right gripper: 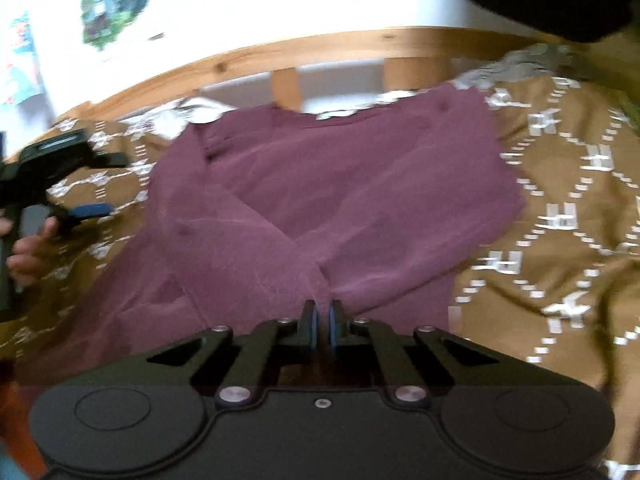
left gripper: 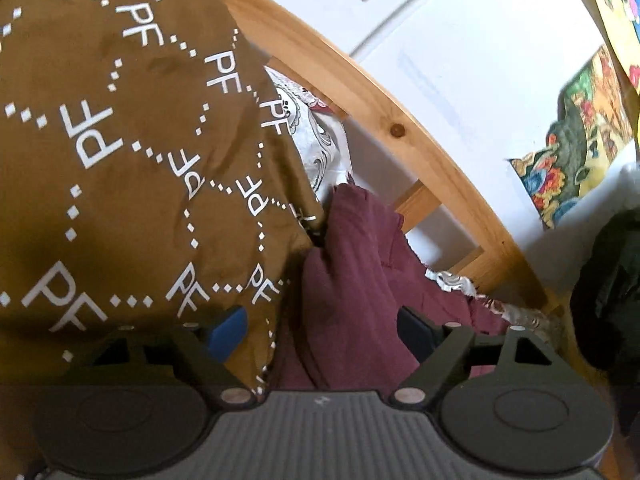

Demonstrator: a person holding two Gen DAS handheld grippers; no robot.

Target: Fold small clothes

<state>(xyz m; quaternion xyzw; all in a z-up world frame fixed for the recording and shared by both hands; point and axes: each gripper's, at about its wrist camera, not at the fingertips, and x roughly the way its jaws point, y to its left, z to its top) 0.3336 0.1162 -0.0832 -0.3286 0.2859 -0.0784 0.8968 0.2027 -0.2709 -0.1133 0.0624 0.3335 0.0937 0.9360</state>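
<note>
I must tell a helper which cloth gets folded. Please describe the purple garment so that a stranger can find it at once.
Find the bed with the wooden rail, covered by a brown bedspread printed with white letters. The maroon garment lies spread on it, near the rail. It is the only plain, unprinted fabric, and the right hand-held gripper pinches its near edge.

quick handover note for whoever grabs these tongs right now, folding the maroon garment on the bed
Right tongs: shut on the near edge of the maroon garment.
Left tongs: open, holding nothing, at the garment's left side over the brown bedspread.
Garment: spread on the bedspread, by the wooden bed rail.
Done: some layers already lie folded over the middle.
Left: probably carry the pinched edge across, then tidy.
</note>
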